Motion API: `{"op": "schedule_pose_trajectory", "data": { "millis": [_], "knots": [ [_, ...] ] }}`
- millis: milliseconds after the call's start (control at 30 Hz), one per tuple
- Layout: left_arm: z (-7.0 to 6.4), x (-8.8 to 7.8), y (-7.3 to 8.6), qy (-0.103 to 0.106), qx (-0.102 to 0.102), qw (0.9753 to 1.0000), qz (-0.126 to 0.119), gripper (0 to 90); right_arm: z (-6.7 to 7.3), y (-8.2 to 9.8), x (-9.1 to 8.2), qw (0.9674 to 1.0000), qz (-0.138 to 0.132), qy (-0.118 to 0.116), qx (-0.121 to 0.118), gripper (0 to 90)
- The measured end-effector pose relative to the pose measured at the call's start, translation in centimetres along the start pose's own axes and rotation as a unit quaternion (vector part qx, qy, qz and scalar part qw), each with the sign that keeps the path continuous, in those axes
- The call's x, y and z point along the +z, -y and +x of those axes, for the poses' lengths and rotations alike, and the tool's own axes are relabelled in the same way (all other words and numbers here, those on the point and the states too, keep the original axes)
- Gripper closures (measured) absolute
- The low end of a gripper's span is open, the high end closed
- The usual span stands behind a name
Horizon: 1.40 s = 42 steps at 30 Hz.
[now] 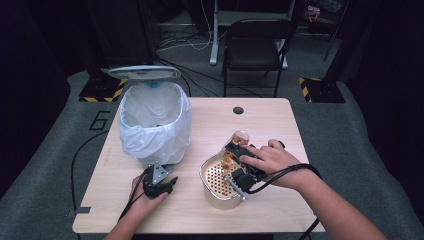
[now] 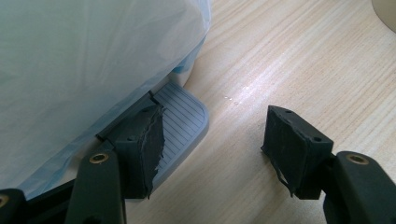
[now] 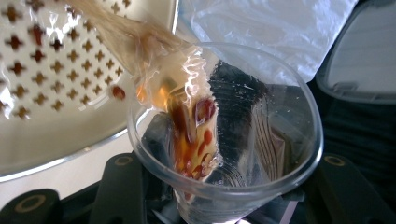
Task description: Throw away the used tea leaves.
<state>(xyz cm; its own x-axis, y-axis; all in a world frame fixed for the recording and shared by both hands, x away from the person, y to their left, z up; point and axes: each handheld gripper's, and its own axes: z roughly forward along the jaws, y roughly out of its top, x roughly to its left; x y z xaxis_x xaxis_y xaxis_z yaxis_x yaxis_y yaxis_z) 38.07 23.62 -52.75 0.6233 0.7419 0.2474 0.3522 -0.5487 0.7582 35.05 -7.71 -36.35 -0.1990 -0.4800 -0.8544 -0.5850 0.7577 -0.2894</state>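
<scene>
My right gripper [image 1: 236,150] is shut on a clear plastic cup [image 1: 240,137], tipped on its side over a perforated metal strainer bowl [image 1: 206,184] in the middle of the table. In the right gripper view, brownish liquid with red bits [image 3: 191,126] runs out of the cup [image 3: 285,116] toward the strainer wall [image 3: 56,130], and my jaws clamp the cup from both sides [image 3: 224,198]. My left gripper [image 1: 162,176] rests low at the foot of a white pedal bin [image 1: 155,120]. Its jaws [image 2: 215,140] stand apart with nothing between them, one over the grey foot pedal [image 2: 184,121].
The bin has a white plastic liner [image 2: 93,56] and its lid [image 1: 144,73] stands raised behind it. The wooden table [image 2: 289,60] has a round cable hole [image 1: 238,110] near its far edge. A black chair [image 1: 255,45] stands beyond the table.
</scene>
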Motion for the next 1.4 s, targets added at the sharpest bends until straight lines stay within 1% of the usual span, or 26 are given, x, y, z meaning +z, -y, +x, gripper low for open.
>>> {"op": "schedule_pose_trajectory", "data": {
  "millis": [67, 100, 133, 167, 200, 233, 267, 300, 333, 367, 400, 433, 467, 500, 567, 600, 700, 767, 967, 1000, 1033, 1100, 1133, 1167, 1300, 1400],
  "knots": [
    [-0.1, 0.1, 0.0, 0.0, -0.009, 0.9999, -0.007, 37.8, 0.4, -0.5, 0.0, 0.9992, 0.016, 0.013, -0.035, 48.8],
    [0.0, 0.1, 0.0, 0.001, -0.003, 1.0, -0.003, 37.8, 0.5, -0.7, 0.1, 0.9981, 0.019, 0.02, -0.055, 48.8],
    [-0.1, 0.0, 0.0, 0.001, -0.006, 1.0, -0.002, 37.8, 0.9, -0.9, 0.2, 0.9968, 0.028, 0.033, -0.067, 48.9],
    [0.0, 0.0, 0.0, 0.002, 0.002, 1.0, 0.004, 37.9, 1.1, -0.9, 0.2, 0.9964, 0.029, 0.037, -0.07, 49.0],
    [-0.1, 0.0, 0.0, 0.003, -0.007, 1.0, -0.001, 37.8, 1.4, -1.0, 0.4, 0.9964, 0.03, 0.038, -0.07, 49.0],
    [-0.1, 0.0, 0.0, 0.002, -0.006, 1.0, -0.001, 37.8, 1.6, -1.1, 0.4, 0.9958, 0.034, 0.043, -0.074, 49.1],
    [-0.1, 0.0, 0.0, 0.001, -0.006, 1.0, -0.002, 37.8, 1.7, -1.2, 0.4, 0.9937, 0.043, 0.033, -0.098, 49.1],
    [-0.1, 0.0, 0.0, 0.001, -0.006, 1.0, -0.002, 37.8, 1.7, -1.3, 0.4, 0.9915, 0.05, 0.034, -0.116, 49.1],
    [-0.2, 0.1, 0.0, 0.004, -0.014, 0.9999, -0.003, 37.8, 1.9, -1.4, 0.5, 0.9895, 0.051, 0.038, -0.13, 49.1],
    [-0.2, 0.1, 0.1, 0.004, -0.015, 0.9999, -0.003, 37.8, 2.0, -1.4, 0.5, 0.9868, 0.055, 0.047, -0.145, 49.1],
    [-0.2, 0.1, 0.1, 0.004, -0.016, 0.9999, -0.003, 37.8, 2.2, -1.5, 0.6, 0.9854, 0.06, 0.049, -0.152, 49.1],
    [-0.2, 0.1, 0.1, 0.005, -0.017, 0.9998, -0.003, 37.8, 2.8, -1.5, 0.9, 0.9878, 0.048, 0.064, -0.134, 49.1],
    [-0.2, 0.1, 0.1, 0.005, -0.018, 0.9998, -0.003, 37.8, 3.4, -1.5, 1.0, 0.9908, 0.046, 0.08, -0.099, 49.1],
    [-0.2, 0.1, 0.1, 0.005, -0.018, 0.9998, -0.003, 37.8, 3.6, -1.5, 1.0, 0.9908, 0.046, 0.08, -0.099, 49.1],
    [-0.2, 0.1, 0.1, 0.005, -0.018, 0.9998, -0.003, 37.8, 3.5, -1.4, 0.9, 0.9868, 0.05, 0.076, -0.134, 49.1],
    [-0.2, 0.1, 0.1, 0.005, -0.018, 0.9998, -0.003, 37.8, 3.5, -1.5, 0.9, 0.9858, 0.052, 0.075, -0.141, 49.1],
    [-0.2, 0.1, 0.1, 0.005, -0.018, 0.9998, -0.003, 37.8, 3.6, -1.5, 0.9, 0.9863, 0.05, 0.082, -0.134, 49.1],
    [-0.2, 0.1, 0.1, 0.005, -0.017, 0.9998, -0.002, 37.8, 3.6, -1.5, 1.0, 0.9869, 0.051, 0.079, -0.131, 49.1],
    [-0.2, 0.1, 0.1, 0.005, -0.018, 0.9998, -0.003, 37.8, 3.7, -1.6, 0.9, 0.9859, 0.056, 0.075, -0.139, 49.1],
    [-0.2, 0.1, 0.1, 0.005, -0.018, 0.9998, -0.003, 37.8, 4.1, -1.7, 0.8, 0.9896, 0.059, 0.079, -0.104, 49.1],
    [-0.2, 0.1, 0.1, 0.005, -0.018, 0.9998, -0.003, 37.8, 3.8, -1.7, 0.9, 0.9873, 0.05, 0.084, -0.126, 49.1],
    [-0.2, 0.1, 0.1, 0.005, -0.018, 0.9998, -0.003, 37.8, 3.6, -1.7, 0.9, 0.9855, 0.053, 0.077, -0.141, 49.1],
    [-0.2, 0.1, 0.1, 0.005, -0.018, 0.9998, -0.003, 37.8, 3.9, -1.8, 0.8, 0.9877, 0.061, 0.083, -0.118, 49.1],
    [-0.2, 0.1, 0.1, 0.005, -0.018, 0.9998, -0.003, 37.8, 4.0, -1.9, 0.9, 0.989, 0.055, 0.09, -0.104, 49.1],
    [-0.2, 0.1, 0.1, 0.005, -0.018, 0.9998, -0.003, 37.8, 3.6, -1.9, 0.8, 0.9865, 0.06, 0.085, -0.126, 49.0],
    [-0.2, 0.1, 0.1, 0.005, -0.018, 0.9998, -0.003, 37.9, 3.5, -2.0, 0.7, 0.9867, 0.058, 0.087, -0.124, 49.0]
  ]
}}
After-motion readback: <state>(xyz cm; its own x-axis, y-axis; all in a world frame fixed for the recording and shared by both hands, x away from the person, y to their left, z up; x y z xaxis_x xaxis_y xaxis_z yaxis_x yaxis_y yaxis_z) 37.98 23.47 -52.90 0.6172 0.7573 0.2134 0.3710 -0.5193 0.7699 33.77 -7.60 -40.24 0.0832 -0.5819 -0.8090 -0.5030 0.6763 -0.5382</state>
